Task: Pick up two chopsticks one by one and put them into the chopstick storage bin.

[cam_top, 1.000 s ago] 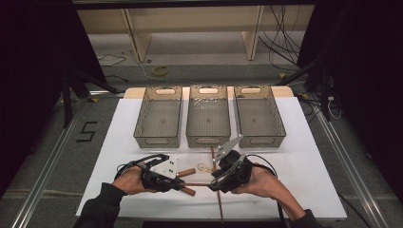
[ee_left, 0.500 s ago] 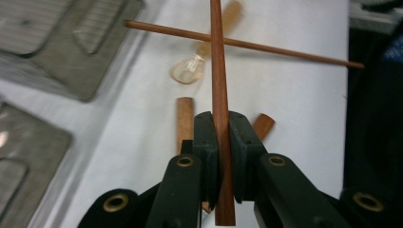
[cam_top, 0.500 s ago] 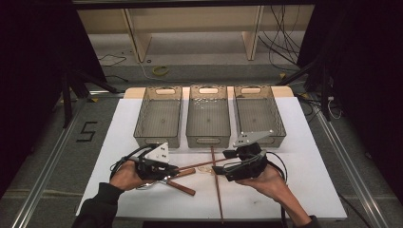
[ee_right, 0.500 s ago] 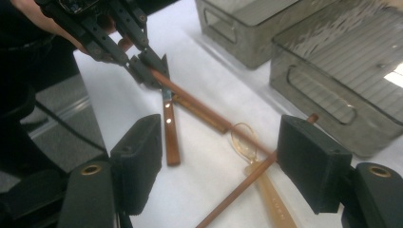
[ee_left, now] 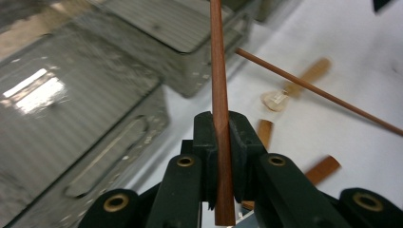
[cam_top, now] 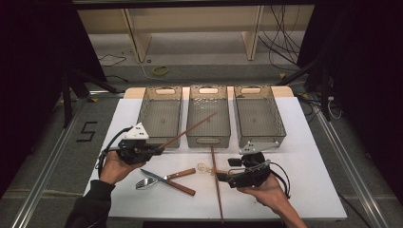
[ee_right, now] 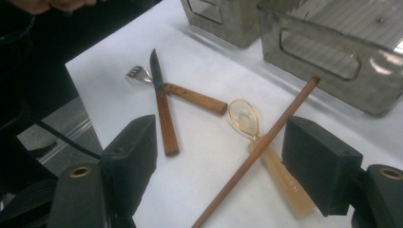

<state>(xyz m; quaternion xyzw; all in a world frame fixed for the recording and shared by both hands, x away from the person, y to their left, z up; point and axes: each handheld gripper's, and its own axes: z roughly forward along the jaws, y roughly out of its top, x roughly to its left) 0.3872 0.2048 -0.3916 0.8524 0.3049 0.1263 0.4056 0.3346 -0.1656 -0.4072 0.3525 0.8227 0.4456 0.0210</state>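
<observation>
Left tongs (ee_left: 221, 130) clamping chopstick (ee_left: 219, 71)

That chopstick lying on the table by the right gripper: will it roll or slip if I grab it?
The chopstick looks round and smooth, so it would likely roll if nudged. It rests across the spoon, so it may pivot there. It looks stiff and light; the other chopstick stays straight in the left gripper.

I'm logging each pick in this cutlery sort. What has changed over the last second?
The left gripper, fingers shut on a chopstick, lifted it off the table and swung it toward the bins. The right gripper has just been opening, nothing held, above the second chopstick and spoon. Knife, fork and bins stayed put.
</observation>
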